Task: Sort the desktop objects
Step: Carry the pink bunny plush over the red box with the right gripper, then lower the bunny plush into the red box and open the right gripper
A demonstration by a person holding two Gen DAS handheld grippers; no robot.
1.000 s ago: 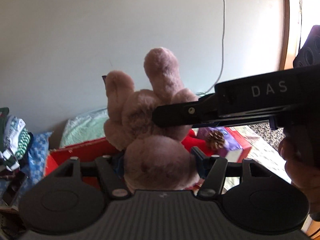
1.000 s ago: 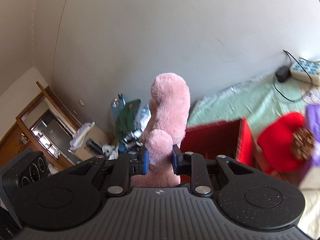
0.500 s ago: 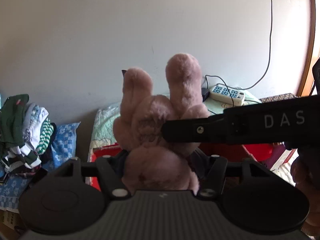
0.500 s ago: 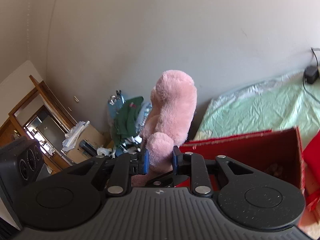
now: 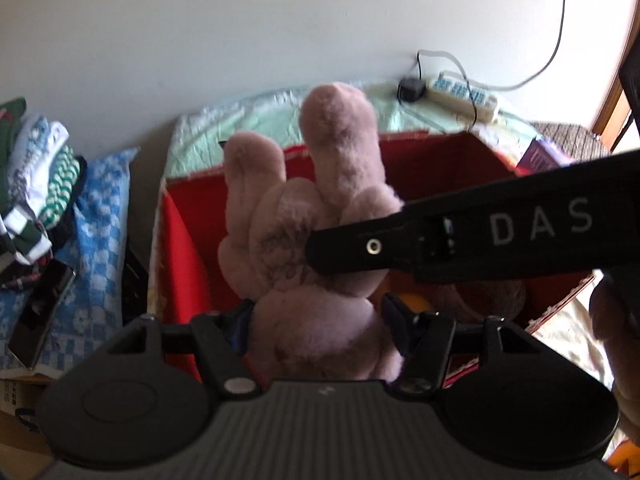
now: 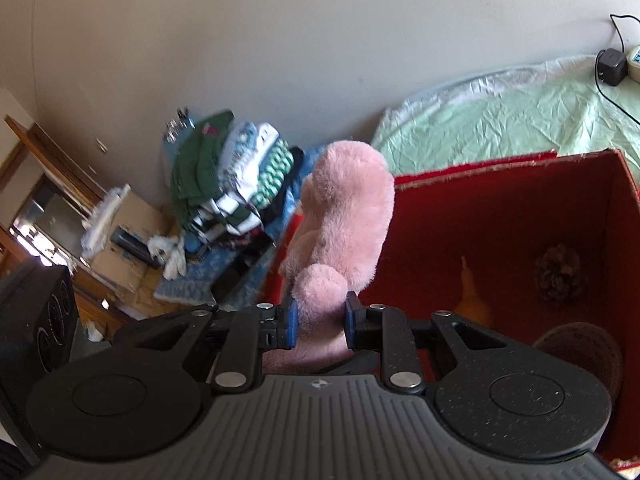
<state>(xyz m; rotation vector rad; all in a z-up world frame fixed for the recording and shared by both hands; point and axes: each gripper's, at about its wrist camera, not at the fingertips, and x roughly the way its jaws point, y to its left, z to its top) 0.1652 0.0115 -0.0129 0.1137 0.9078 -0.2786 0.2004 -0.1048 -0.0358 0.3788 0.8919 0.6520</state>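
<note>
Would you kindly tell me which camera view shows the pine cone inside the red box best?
The right wrist view: the pine cone lies unobstructed on the floor of the red box. In the left wrist view the pink plush toy and the right claw cover that part of the box, so the cone cannot be made out.

Plush toy point(image 6: 344, 236) above the box point(image 6: 500, 208), whose floor holds a pinecone point(image 6: 559, 278); clothes pile point(image 6: 224, 176) left of the box

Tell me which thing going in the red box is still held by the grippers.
The pink plush toy; both the left gripper and right gripper clamp it above the red box, while the pinecone lies inside.
</note>
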